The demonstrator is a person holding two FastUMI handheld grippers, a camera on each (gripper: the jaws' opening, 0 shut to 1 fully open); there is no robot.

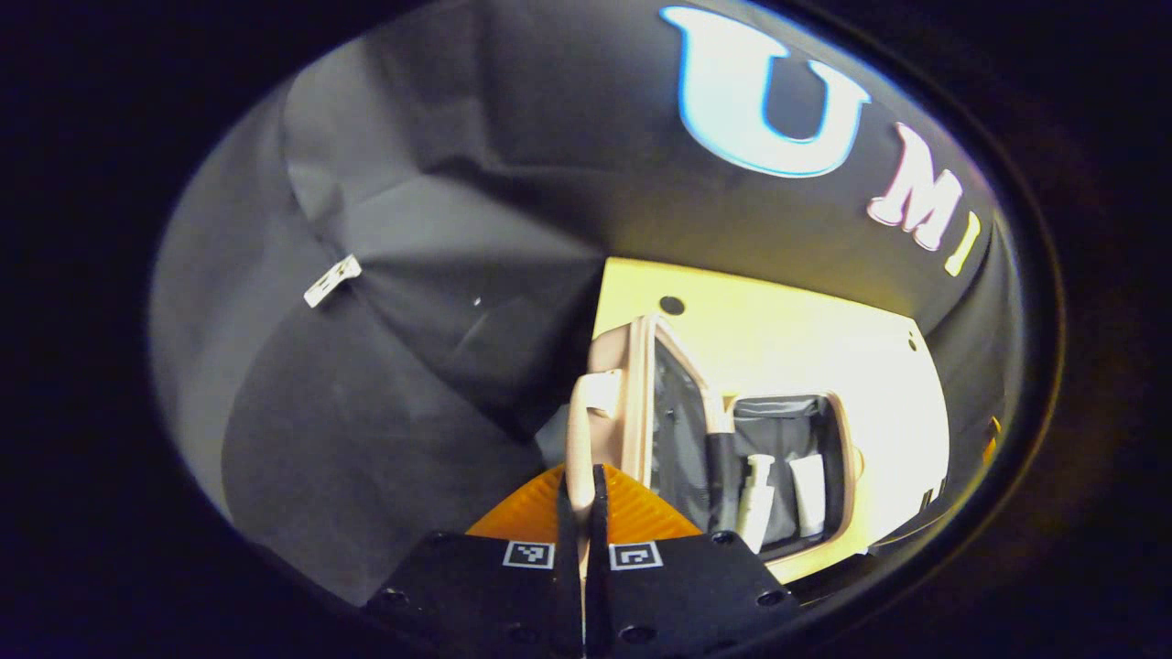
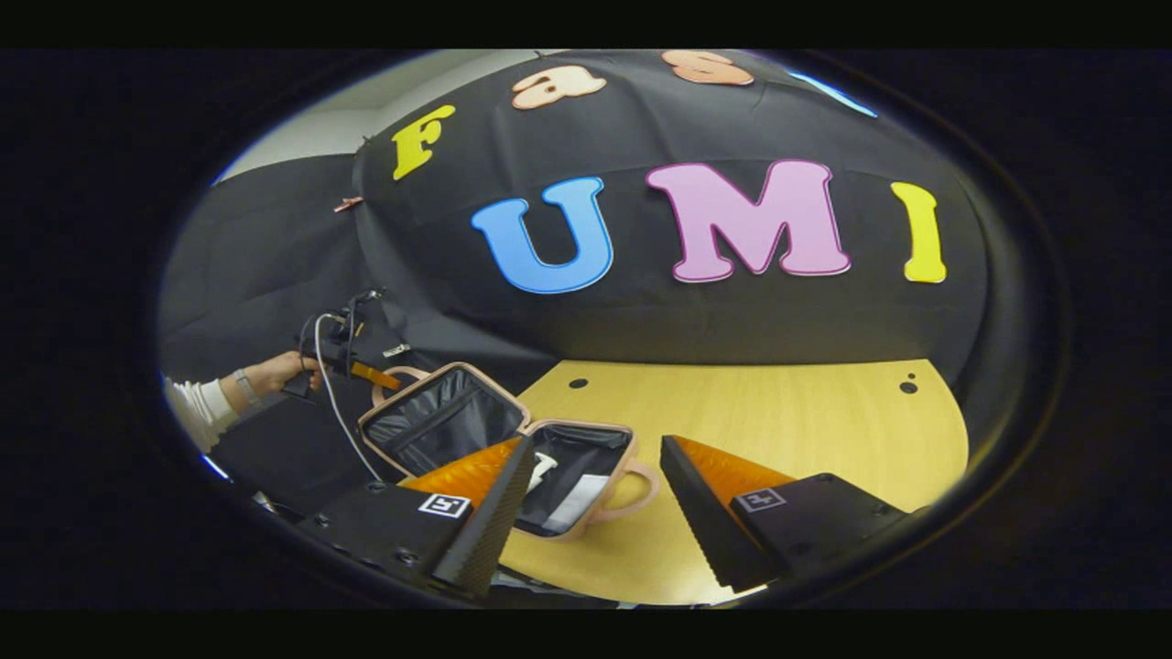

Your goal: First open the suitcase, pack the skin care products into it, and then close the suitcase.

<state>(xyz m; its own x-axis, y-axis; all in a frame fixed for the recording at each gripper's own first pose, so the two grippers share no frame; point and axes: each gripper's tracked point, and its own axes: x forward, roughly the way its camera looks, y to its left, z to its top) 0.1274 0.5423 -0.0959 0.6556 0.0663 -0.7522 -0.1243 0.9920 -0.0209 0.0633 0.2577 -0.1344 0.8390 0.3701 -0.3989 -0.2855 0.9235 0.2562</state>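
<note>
While the left gripper [image 1: 583,513] pinched the pale pink soft-sided suitcase [image 2: 513,458] by its lid handle [image 1: 580,439], the right gripper [image 2: 595,513] stood spread; the lid looked light, floppy.

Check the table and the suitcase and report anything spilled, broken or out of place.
Nothing stands out. The suitcase lies open on the table, lid raised, with the left gripper shut on the lid's handle. Two pale products lie inside the base. The right gripper hangs open. No spill or damage shows.
</note>
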